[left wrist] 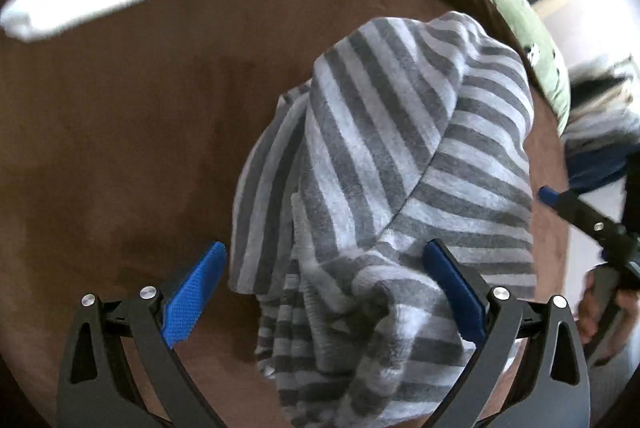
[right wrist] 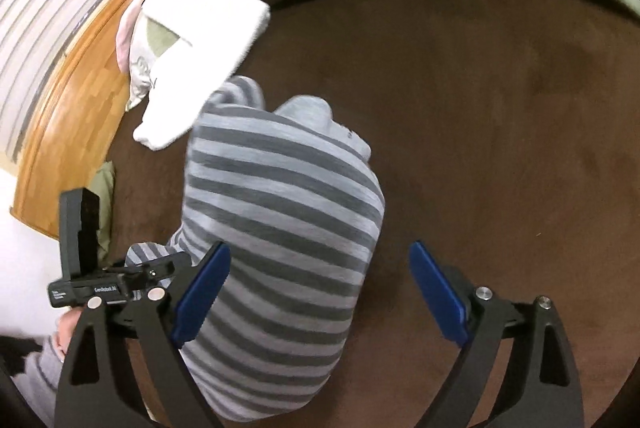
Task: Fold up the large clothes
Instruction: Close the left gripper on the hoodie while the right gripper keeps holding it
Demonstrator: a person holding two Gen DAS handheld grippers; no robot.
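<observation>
The grey striped garment (left wrist: pixel 384 164) lies bunched at mid-frame on the brown bed cover (left wrist: pixel 132 132); my left gripper (left wrist: pixel 324 292) is spread around its near folds; my right gripper (right wrist: pixel 320 292) is spread too, over its edge; a white cloth (right wrist: pixel 200 44) sits upper left.

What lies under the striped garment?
The striped garment lies bunched on the brown blanket, which shows all around it. Whatever is directly beneath its folds is covered.

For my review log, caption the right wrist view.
Open right gripper over a bunched striped garment on a brown surface.
</observation>
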